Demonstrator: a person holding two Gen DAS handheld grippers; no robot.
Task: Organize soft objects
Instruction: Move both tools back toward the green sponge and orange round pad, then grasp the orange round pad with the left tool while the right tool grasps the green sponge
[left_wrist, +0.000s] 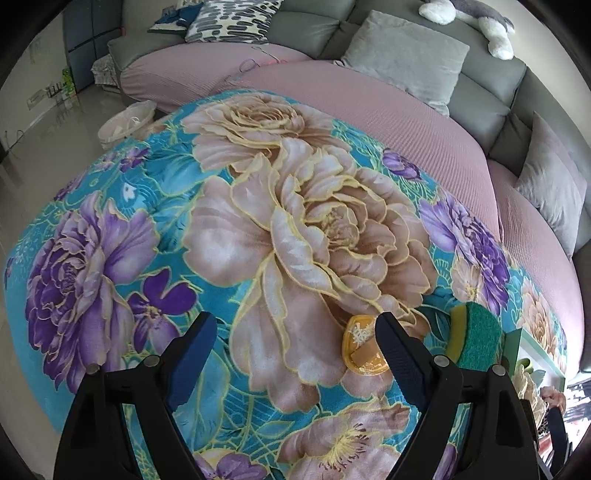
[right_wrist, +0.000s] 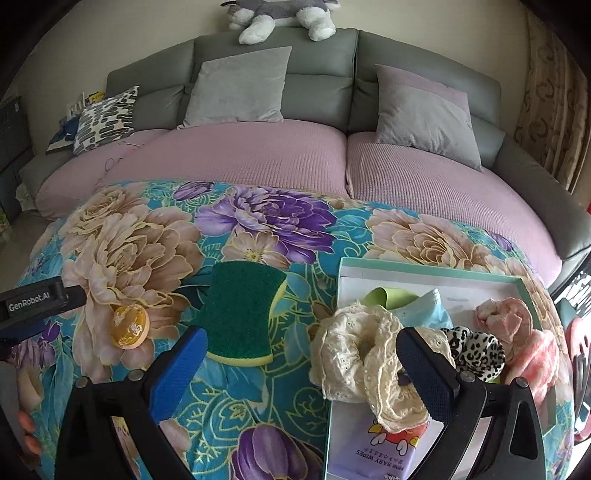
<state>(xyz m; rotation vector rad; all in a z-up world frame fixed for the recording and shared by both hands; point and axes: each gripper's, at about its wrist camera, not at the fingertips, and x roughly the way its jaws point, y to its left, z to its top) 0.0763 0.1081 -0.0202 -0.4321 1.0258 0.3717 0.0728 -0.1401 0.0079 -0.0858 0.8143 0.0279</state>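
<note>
Between the jaws of the left gripper (left_wrist: 295, 347) lies only flowered blanket (left_wrist: 258, 229); they stand wide apart and empty. Just inside its right-hand jaw, touching or nearly so, sits a small round yellow puff (left_wrist: 364, 352), flat on the blanket. Beyond that jaw, further to the outside, a green and yellow sponge (left_wrist: 476, 334) rests near the corner of a pale green box (left_wrist: 517, 343).

The right gripper (right_wrist: 306, 354) is likewise spread wide with nothing held. The sponge (right_wrist: 243, 314) lies just ahead of its left-hand jaw, and a cream lace scrunchie (right_wrist: 364, 354) bulges up between the jaws toward the right-hand one, hanging over the box's near edge. Past that jaw, inside the box (right_wrist: 424, 267), are a leopard-print scrunchie (right_wrist: 476, 350) and a pink cloth (right_wrist: 517, 332). A pack of baby wipes (right_wrist: 373, 454) sits below the jaws at the box's front.

The puff and the sponge look like what remains loose. For the puff, I would shift the left gripper sideways until the disc sits midway between the pads, lower until the tips press lightly into the blanket, then close on the rim. The risk is pinching a fold of blanket with it, so a shallow, level approach seems wise.
</note>
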